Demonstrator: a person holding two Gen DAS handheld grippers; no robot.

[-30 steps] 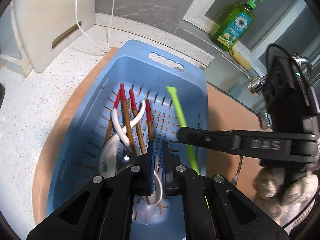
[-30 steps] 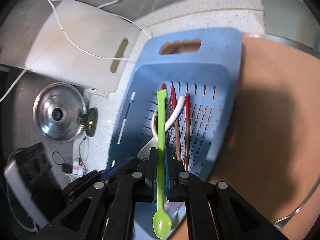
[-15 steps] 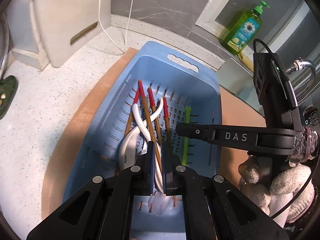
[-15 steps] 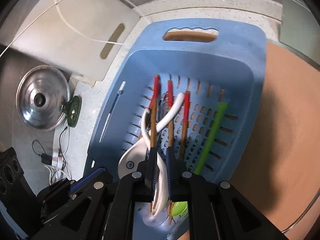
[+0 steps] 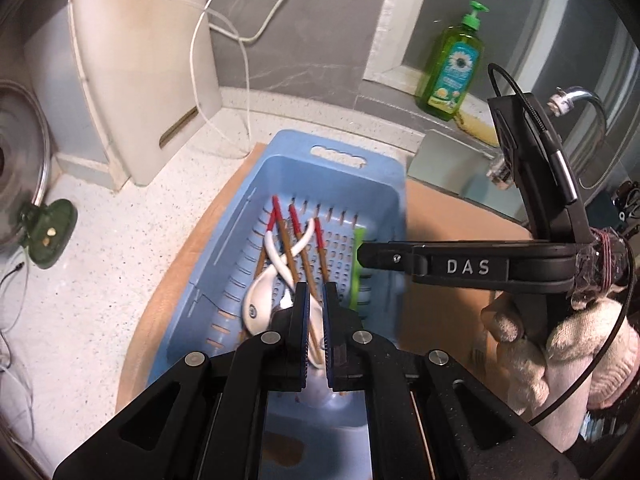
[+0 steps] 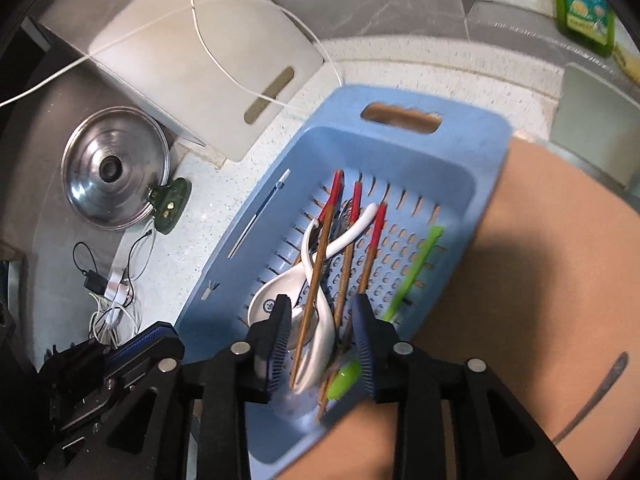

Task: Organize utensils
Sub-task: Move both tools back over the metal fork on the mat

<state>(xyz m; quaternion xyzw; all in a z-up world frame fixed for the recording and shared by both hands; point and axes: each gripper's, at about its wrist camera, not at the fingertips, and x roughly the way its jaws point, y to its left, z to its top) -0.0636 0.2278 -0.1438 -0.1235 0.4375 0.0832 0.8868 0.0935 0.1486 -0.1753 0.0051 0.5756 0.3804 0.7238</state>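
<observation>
A blue slotted basket (image 5: 276, 152) (image 6: 476, 132) sits on a brown mat. In it lie several red-tipped chopsticks (image 5: 294, 220) (image 6: 334, 196), two white ceramic spoons (image 5: 256, 296) (image 6: 320, 332) and a green plastic spoon (image 5: 358, 264) (image 6: 416, 264), which rests along the right side. My left gripper (image 5: 315, 300) hovers over the basket's near end, shut with nothing in it. My right gripper (image 6: 320, 316) hangs above the spoon bowls. Its jaws are opening and the pads touch nothing. One of its fingers (image 5: 384, 256) reaches in from the right, carried by a gloved hand (image 5: 560, 352).
A white cutting board (image 5: 132, 72) (image 6: 192, 60) leans on the wall at the back left, with white cables across it. A steel pot lid (image 6: 114, 168) stands further left. A green soap bottle (image 5: 452, 68) is by the sink. A metal utensil (image 6: 592, 396) lies on the brown mat (image 6: 540, 280).
The right gripper held the green spoon a second ago; the spoon now lies in the basket's right side and the jaws have parted. Both grippers have risen and drawn back from the basket.
</observation>
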